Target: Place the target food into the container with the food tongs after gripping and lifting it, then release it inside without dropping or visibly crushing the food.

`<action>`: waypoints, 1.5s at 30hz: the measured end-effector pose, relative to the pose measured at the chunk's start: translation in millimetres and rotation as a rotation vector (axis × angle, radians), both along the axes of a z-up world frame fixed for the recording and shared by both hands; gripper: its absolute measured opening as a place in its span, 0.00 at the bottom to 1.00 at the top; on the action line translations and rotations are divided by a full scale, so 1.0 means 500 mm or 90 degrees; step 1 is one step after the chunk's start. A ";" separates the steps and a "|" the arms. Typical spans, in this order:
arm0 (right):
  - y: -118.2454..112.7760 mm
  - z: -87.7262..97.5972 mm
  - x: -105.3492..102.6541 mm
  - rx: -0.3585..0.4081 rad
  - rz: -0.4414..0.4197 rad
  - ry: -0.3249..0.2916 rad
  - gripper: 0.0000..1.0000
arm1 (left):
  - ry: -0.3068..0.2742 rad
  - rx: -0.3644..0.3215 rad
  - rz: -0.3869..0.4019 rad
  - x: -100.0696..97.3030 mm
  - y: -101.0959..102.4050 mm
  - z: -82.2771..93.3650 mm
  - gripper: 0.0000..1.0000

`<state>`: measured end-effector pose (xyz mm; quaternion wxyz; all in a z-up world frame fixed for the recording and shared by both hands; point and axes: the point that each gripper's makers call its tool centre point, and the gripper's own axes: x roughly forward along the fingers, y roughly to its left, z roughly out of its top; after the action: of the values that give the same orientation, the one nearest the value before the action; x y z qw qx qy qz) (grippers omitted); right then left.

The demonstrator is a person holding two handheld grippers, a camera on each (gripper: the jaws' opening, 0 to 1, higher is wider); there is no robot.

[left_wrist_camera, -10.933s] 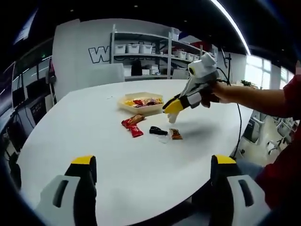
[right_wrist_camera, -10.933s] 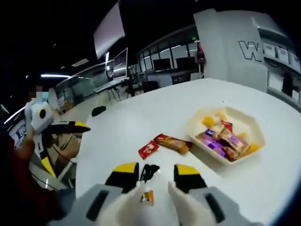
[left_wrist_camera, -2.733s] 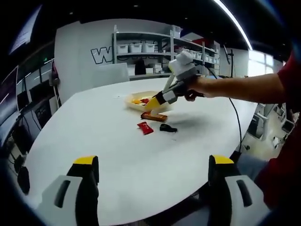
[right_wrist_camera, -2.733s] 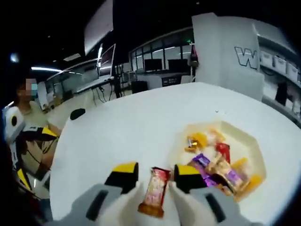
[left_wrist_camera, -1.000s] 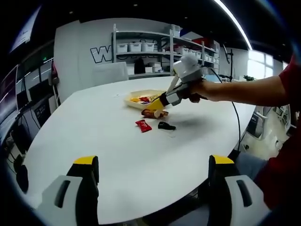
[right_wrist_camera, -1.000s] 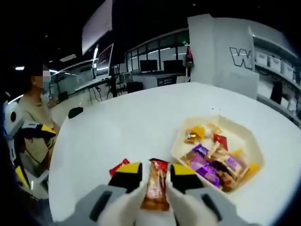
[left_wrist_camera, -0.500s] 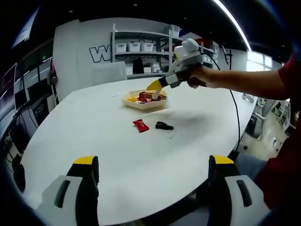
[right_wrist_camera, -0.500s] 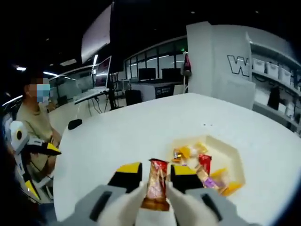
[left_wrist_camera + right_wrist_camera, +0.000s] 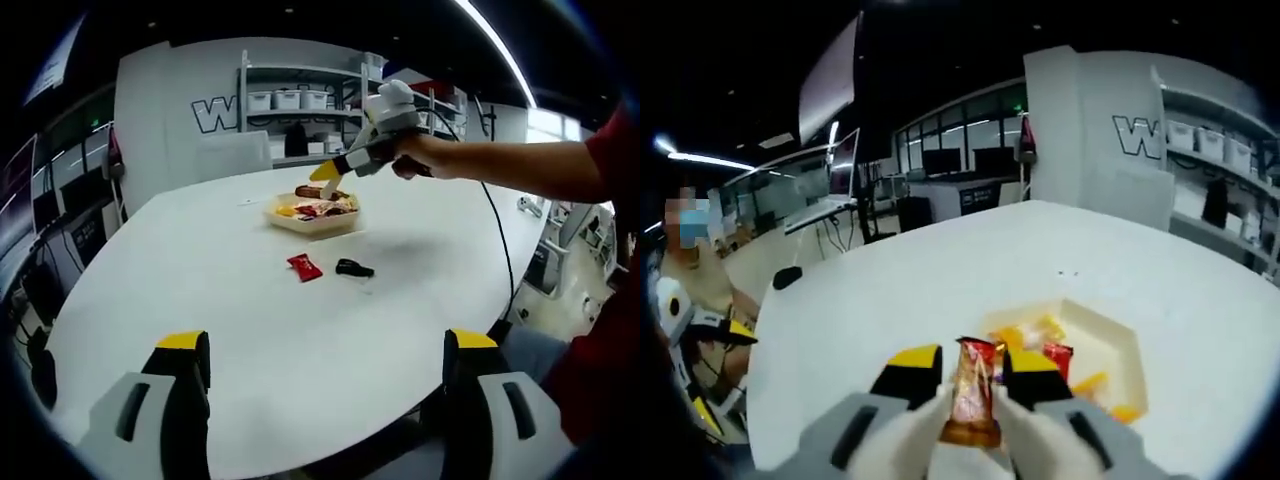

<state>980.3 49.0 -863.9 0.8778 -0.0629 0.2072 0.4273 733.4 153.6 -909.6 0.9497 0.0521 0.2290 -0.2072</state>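
Observation:
My right gripper (image 9: 973,378) is shut on an orange and red snack bar (image 9: 972,395), which stands upright between its yellow-tipped fingers. Just beyond and below it lies the cream tray (image 9: 1110,345) with several wrapped snacks inside. In the left gripper view the right gripper (image 9: 328,178), held by a person's hand, hovers over the tray (image 9: 300,222) with the snack bar (image 9: 307,191) at its tip. My left gripper (image 9: 325,395) is open at the near table edge with nothing between its fingers.
A red packet (image 9: 304,266) and a small black item (image 9: 352,268) lie on the white round table (image 9: 200,300) in front of the tray. Shelves with boxes (image 9: 300,105) stand behind. The left gripper (image 9: 700,320) sits at the table's far left edge.
My right gripper took the snack bar off the table, lifted it and carried it over the tray. The left gripper has stayed open and still.

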 end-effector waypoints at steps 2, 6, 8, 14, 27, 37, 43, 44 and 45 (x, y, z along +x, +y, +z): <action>0.001 0.001 0.009 0.001 -0.003 0.000 0.17 | 0.000 0.000 0.002 0.001 0.002 -0.001 0.94; 0.000 0.000 0.024 0.000 -0.007 0.001 0.17 | 0.001 0.003 0.004 0.003 0.004 -0.001 0.94; 0.000 -0.001 0.029 -0.003 -0.007 0.000 0.17 | 0.001 0.001 0.004 0.004 0.003 0.000 0.94; 0.002 -0.005 0.044 -0.009 -0.010 -0.001 0.17 | 0.002 -0.004 0.006 0.006 0.006 0.000 0.94; 0.002 0.016 0.062 0.010 -0.018 -0.028 0.23 | 0.003 -0.006 0.018 0.003 0.022 -0.003 0.94; -0.015 0.024 0.052 0.002 -0.020 -0.038 0.23 | -0.004 -0.005 0.011 0.003 0.015 0.005 0.94; -0.015 0.040 0.031 0.009 -0.013 -0.041 0.23 | -0.004 -0.002 0.010 -0.003 0.012 0.005 0.94; -0.015 0.040 0.028 0.011 -0.012 -0.040 0.23 | -0.004 -0.002 0.009 -0.004 0.011 0.006 0.94; -0.015 0.040 0.023 0.011 -0.012 -0.040 0.23 | -0.005 -0.002 0.008 -0.005 0.010 0.007 0.94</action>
<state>992.0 41.4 -843.8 0.8882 -0.0667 0.1766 0.4189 731.1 158.5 -906.3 0.9520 0.0498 0.2251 -0.2012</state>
